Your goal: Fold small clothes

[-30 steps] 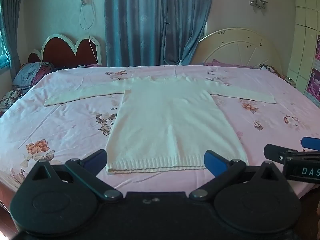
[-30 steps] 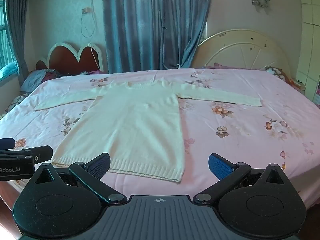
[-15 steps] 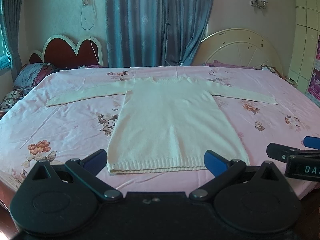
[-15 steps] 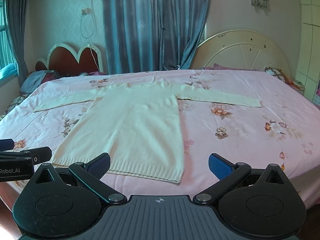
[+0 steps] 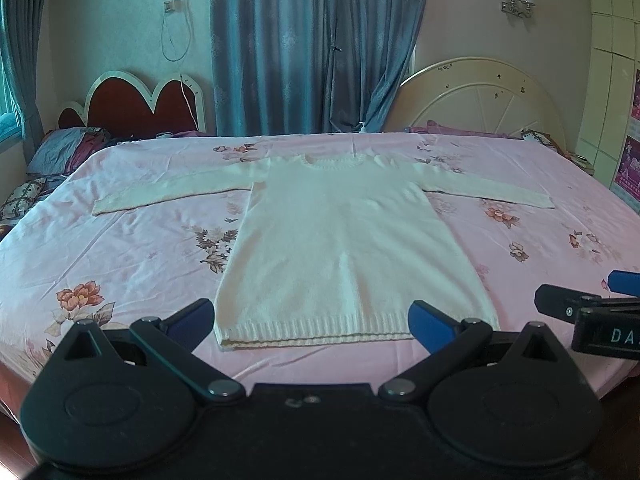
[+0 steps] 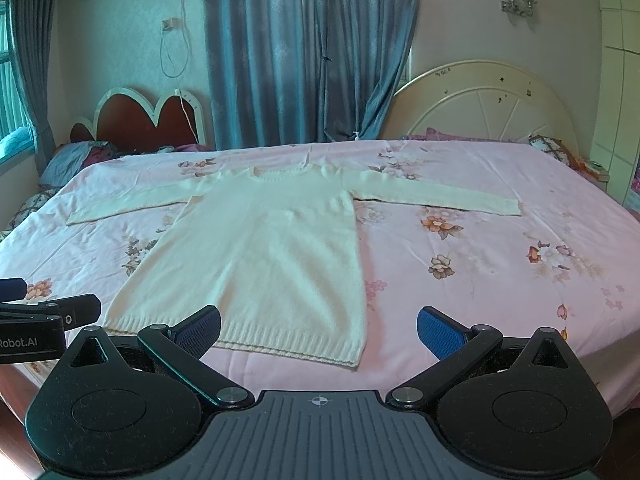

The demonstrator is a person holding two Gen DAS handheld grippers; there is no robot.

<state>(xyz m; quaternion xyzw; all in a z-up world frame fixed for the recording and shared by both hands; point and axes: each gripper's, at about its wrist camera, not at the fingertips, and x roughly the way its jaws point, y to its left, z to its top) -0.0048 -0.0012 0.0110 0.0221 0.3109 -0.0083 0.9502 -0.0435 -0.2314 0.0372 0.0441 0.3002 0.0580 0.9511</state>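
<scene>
A cream knitted long-sleeved sweater (image 5: 344,240) lies flat on the pink floral bed sheet (image 5: 120,264), both sleeves spread out sideways, its ribbed hem nearest me. It also shows in the right wrist view (image 6: 264,256). My left gripper (image 5: 312,322) is open and empty, hovering just short of the hem. My right gripper (image 6: 318,330) is open and empty, in front of the hem's right corner. Each gripper shows at the edge of the other's view: the right one (image 5: 588,312), the left one (image 6: 44,312).
Two headboards stand behind the bed, a red heart-shaped one (image 5: 140,108) and a cream round one (image 5: 480,100). Blue curtains (image 5: 312,48) hang between them. Pillows (image 5: 68,152) lie at the far left. The bed's near edge runs below the grippers.
Both grippers have tilted or drawn back slightly, so the sweater sits a little lower in both views. Both stay open. The sweater has not moved.
</scene>
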